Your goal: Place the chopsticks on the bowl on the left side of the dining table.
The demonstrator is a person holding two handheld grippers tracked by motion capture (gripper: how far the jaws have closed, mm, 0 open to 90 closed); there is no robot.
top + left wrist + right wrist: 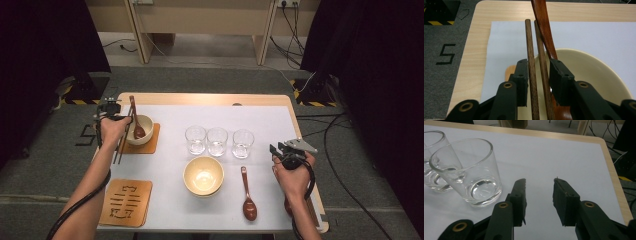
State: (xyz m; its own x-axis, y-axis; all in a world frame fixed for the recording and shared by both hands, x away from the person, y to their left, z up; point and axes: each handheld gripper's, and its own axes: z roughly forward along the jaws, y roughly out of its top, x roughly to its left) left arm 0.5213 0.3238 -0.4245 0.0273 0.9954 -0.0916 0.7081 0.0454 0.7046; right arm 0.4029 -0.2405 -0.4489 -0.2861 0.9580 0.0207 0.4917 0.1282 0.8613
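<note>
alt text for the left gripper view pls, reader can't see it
The left gripper has a pair of dark wooden chopsticks running lengthwise between its two black jaws, just above a cream bowl. A reddish-brown spoon leans in the bowl beside the right jaw, over a white mat on a light wood table.

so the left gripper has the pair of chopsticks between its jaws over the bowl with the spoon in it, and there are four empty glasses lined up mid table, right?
Not quite: the high view shows three glasses, not four. The rest stands: the left gripper has the chopsticks between its jaws above the bowl that holds a spoon, as the left gripper view shows.
</note>
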